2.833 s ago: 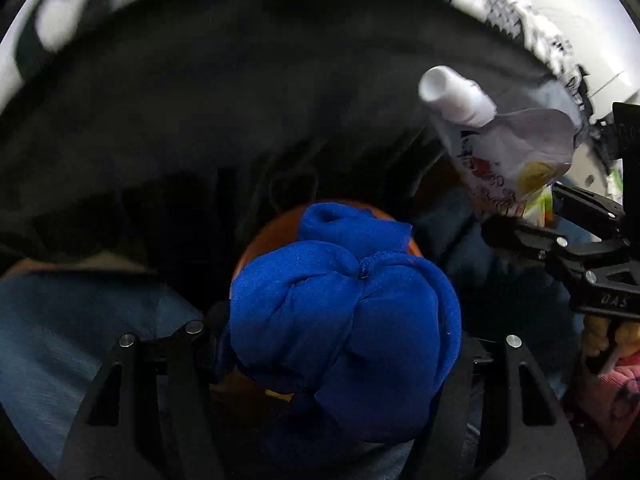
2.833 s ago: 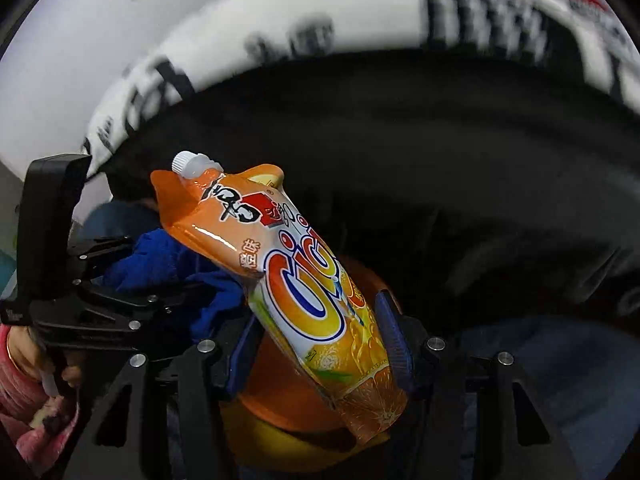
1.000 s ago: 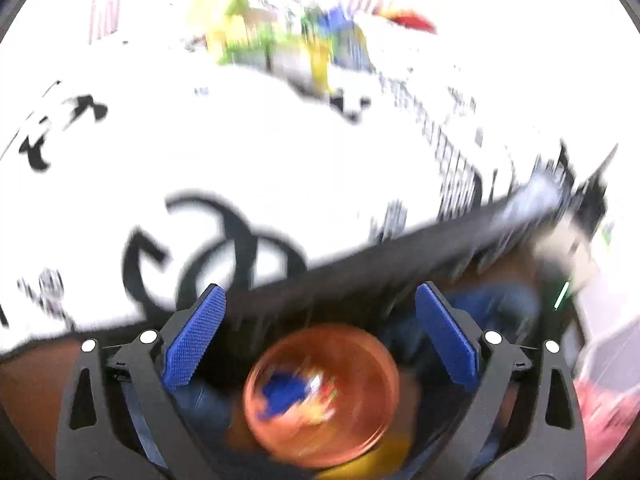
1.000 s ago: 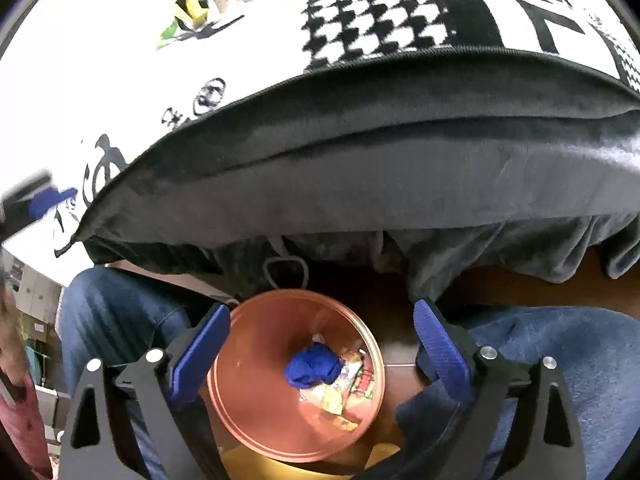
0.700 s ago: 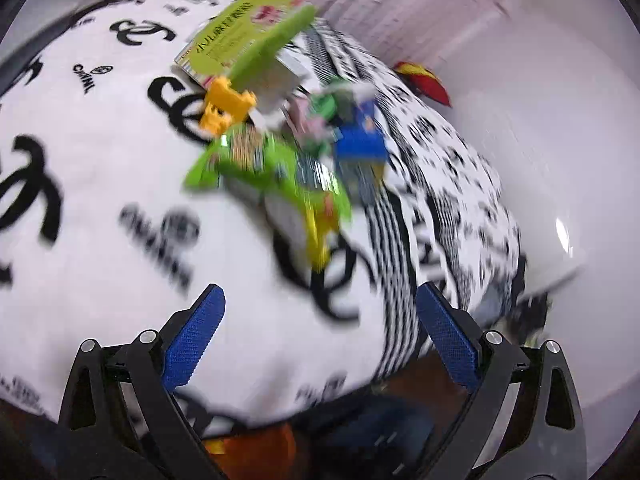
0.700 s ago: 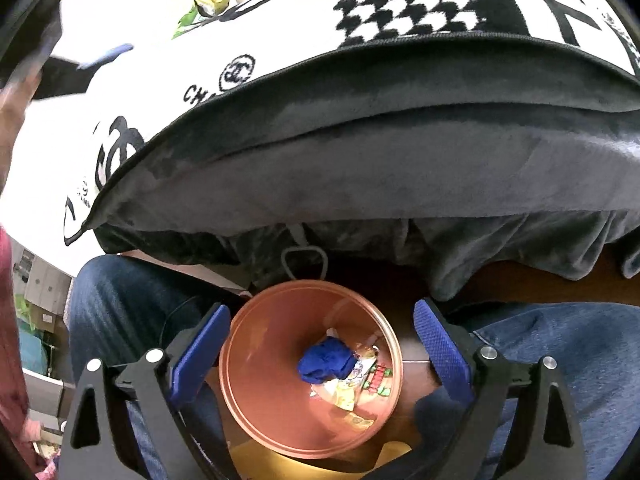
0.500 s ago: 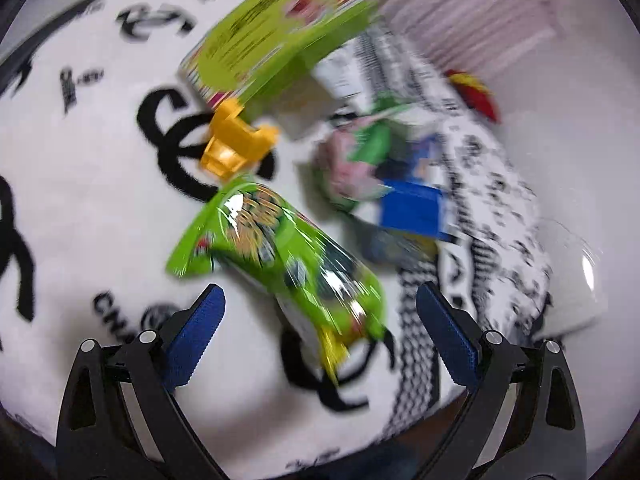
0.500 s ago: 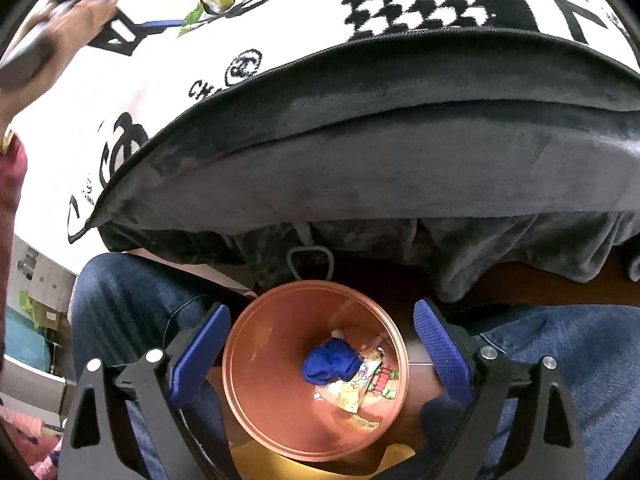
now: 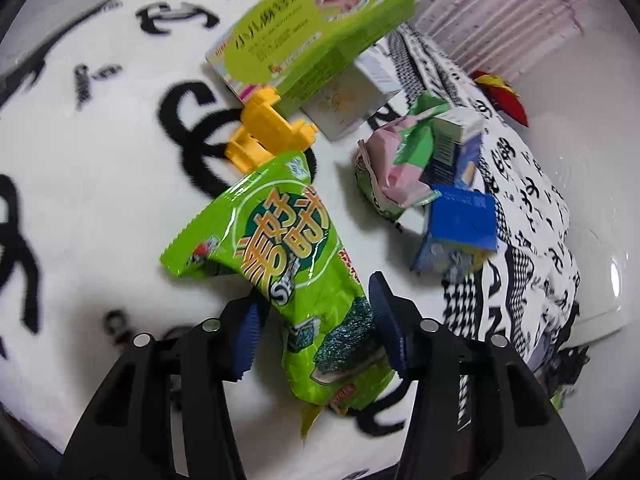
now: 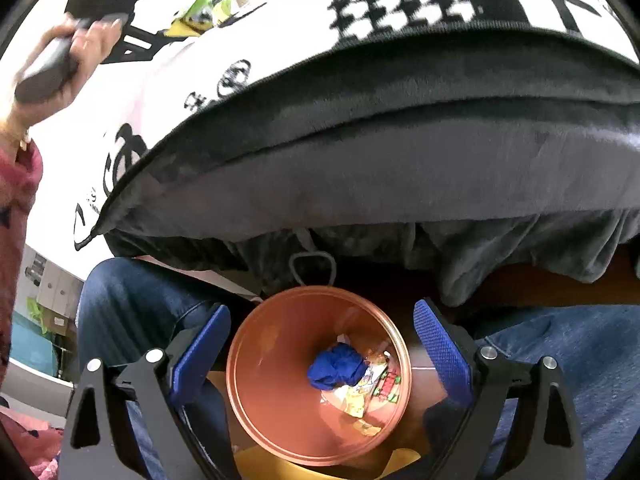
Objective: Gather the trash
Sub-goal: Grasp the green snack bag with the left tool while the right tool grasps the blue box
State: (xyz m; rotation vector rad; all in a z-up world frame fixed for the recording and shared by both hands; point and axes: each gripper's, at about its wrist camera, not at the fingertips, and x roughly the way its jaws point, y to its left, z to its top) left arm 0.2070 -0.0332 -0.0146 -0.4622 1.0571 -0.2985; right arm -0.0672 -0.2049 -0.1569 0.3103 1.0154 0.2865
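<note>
Your left tool has just been closing, and its blue pads now pinch the lower half of the green snack bag, which lies on the white blanket with black logos. Just beyond the bag's top edge sits a yellow plastic piece, and behind that a green box leans over a white carton. To the right lie a crumpled pink and green wrapper, a blue packet and, farther off, a red scrap. Your right tool is spread wide with nothing between its pads, poised over the orange bin, which stands between your jeans-clad legs. Inside the bin rest a blue cloth ball and a few colourful wrappers. Beyond the bin hangs the blanket's dark edge, and at far left your left hand grips its tool's handle.
</note>
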